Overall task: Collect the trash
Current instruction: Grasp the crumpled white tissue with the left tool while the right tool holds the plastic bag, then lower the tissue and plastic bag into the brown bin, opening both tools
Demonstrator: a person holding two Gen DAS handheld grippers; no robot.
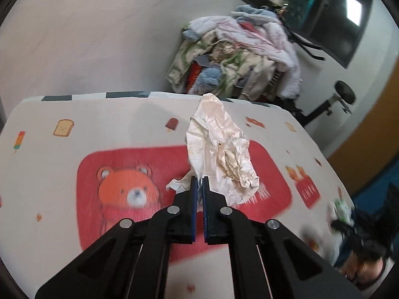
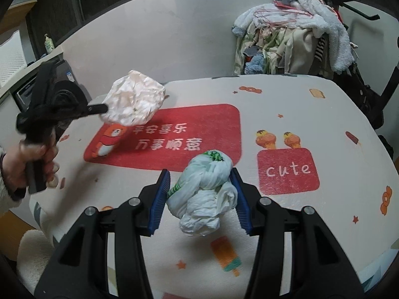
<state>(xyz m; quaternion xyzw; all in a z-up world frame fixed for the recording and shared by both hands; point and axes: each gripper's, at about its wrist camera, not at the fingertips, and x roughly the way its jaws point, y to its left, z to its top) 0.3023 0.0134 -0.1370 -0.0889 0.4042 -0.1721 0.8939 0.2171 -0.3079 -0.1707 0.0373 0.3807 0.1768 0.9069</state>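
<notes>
My left gripper (image 1: 198, 183) is shut on a crumpled white paper wad (image 1: 222, 154) and holds it above the patterned table cover (image 1: 49, 169). In the right wrist view the same wad (image 2: 136, 102) hangs from the left gripper (image 2: 106, 108) at the left. My right gripper (image 2: 200, 177) is open around a knotted white and green plastic bag (image 2: 207, 189). The bag touches the right finger and a gap shows at the left finger. The bag rests on the table cover (image 2: 286, 114).
A pile of clothes (image 2: 294, 35) on a rack stands behind the table at the far right. A white wall (image 2: 162, 37) runs behind the table. A dark appliance (image 2: 67, 74) sits at the far left. An orange floor (image 1: 374, 137) lies off the table's right edge.
</notes>
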